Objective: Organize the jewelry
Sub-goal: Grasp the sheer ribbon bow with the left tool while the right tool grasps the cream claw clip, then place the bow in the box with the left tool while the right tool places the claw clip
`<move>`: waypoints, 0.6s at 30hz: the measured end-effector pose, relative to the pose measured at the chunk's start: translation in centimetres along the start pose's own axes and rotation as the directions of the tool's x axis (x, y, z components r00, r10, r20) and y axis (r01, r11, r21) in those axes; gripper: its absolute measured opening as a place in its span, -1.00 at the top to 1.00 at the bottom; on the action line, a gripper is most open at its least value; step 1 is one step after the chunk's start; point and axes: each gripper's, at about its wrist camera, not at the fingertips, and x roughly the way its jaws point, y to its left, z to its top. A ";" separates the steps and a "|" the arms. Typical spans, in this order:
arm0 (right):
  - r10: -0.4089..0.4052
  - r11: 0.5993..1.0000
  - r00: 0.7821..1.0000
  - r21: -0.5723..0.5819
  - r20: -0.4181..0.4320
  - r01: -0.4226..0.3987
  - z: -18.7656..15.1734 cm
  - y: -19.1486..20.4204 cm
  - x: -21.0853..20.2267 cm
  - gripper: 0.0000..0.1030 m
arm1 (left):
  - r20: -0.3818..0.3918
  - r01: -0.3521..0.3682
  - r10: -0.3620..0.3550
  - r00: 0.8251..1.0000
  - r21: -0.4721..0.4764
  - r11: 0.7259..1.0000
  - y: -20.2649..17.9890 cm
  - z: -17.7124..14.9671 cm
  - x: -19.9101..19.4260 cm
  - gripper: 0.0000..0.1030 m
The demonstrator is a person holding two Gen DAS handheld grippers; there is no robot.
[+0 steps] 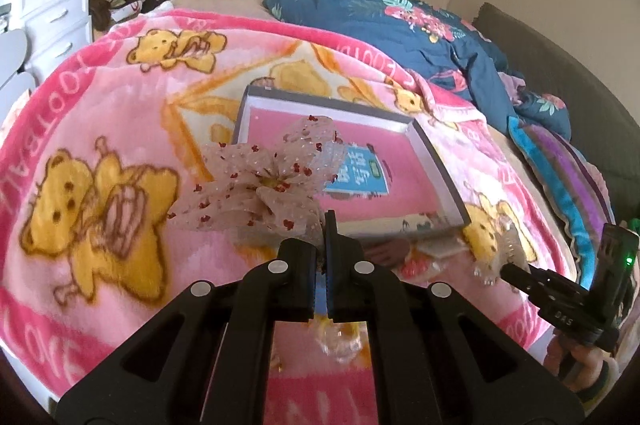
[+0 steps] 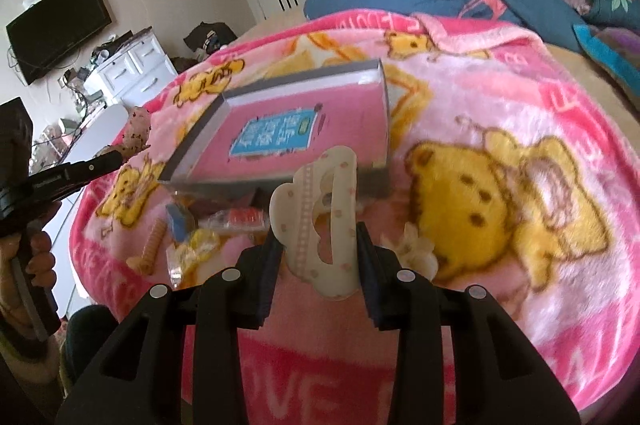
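My left gripper (image 1: 325, 221) is shut on a beige sheer bow hair clip with red dots (image 1: 264, 181), held above the bed in front of a shallow grey-rimmed box with a pink floor (image 1: 436, 161). My right gripper (image 2: 318, 237) is shut on a cream hair claw clip (image 2: 320, 221), held just before the same box (image 2: 200, 149). The left gripper with the bow (image 2: 138, 133) shows at the left of the right wrist view. The right gripper (image 1: 504, 271) shows at the right of the left wrist view.
A pink bear-print blanket (image 1: 100, 153) covers the bed. Several small packaged accessories (image 2: 208, 229) and a spiral hair tie (image 2: 150, 249) lie in front of the box. A blue floral quilt (image 1: 420, 21) is heaped behind. A white dresser (image 1: 52, 9) stands at left.
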 end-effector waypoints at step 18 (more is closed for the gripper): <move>-0.009 0.997 0.997 -0.076 0.078 0.015 8.1 1.5 3.3 0.33 | 0.031 0.019 -0.020 0.999 0.022 1.000 -1.9 5.1 5.4 1.00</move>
